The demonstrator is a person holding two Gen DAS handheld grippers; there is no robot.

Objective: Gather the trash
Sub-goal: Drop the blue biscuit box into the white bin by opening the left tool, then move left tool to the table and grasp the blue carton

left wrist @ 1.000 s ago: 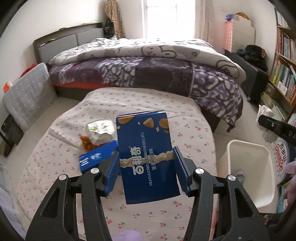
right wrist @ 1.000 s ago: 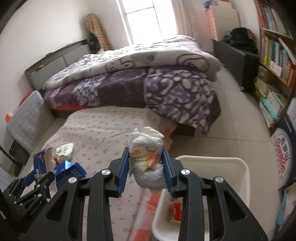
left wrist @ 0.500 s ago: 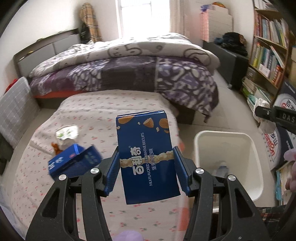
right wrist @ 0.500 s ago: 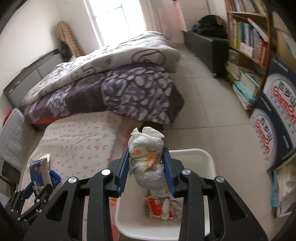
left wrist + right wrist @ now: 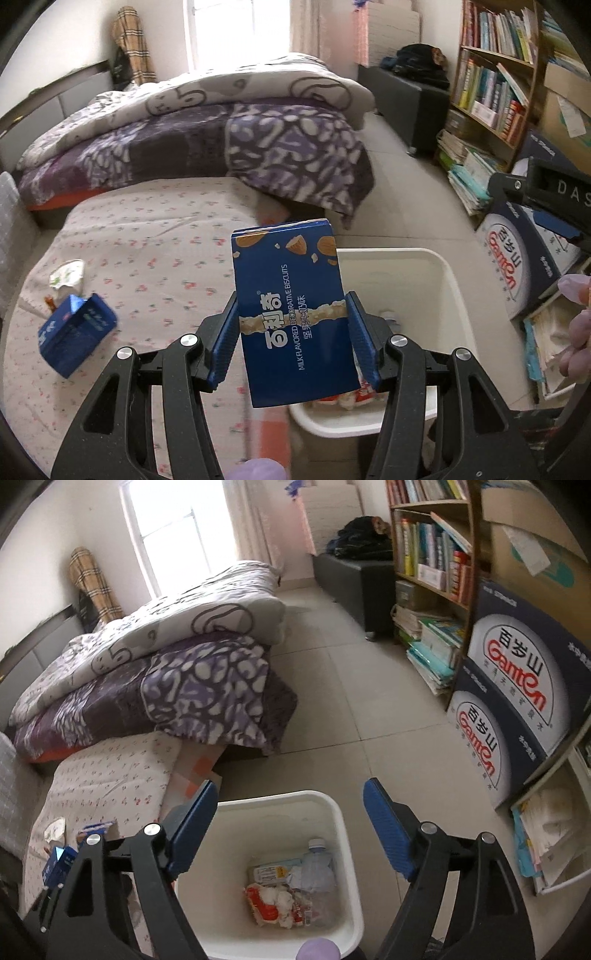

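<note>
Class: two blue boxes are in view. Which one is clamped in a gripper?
The biscuit box, upright between the left gripper pads; the smaller blue carton lies on the floral mattress.

Daylight from blown-out window [image 5: 218,33], soft shadows, fisheye-bent edges, dark corners

- Low mattress [image 5: 155,236] w/ floral sheet, left half of left view; on it: blue carton [image 5: 75,330] at 8 o'clock, white wrapper [image 5: 68,273] just above it, touching or nearly, can't tell.
- Bed [image 5: 207,147] behind mattress, 11 o'clock; purple blanket [image 5: 288,155] & white quilt [image 5: 240,88] piled on it, blanket corner hangs to floor.
- Tiled floor [image 5: 332,686]: white bin [image 5: 343,834] at 6 o'clock in right view, beside mattress edge, trash inside; dark bench [image 5: 354,572] at 1 o'clock; stacked boxes [image 5: 517,709] at 3 o'clock; book piles [image 5: 432,646] at foot of bookshelf [image 5: 428,539].
</note>
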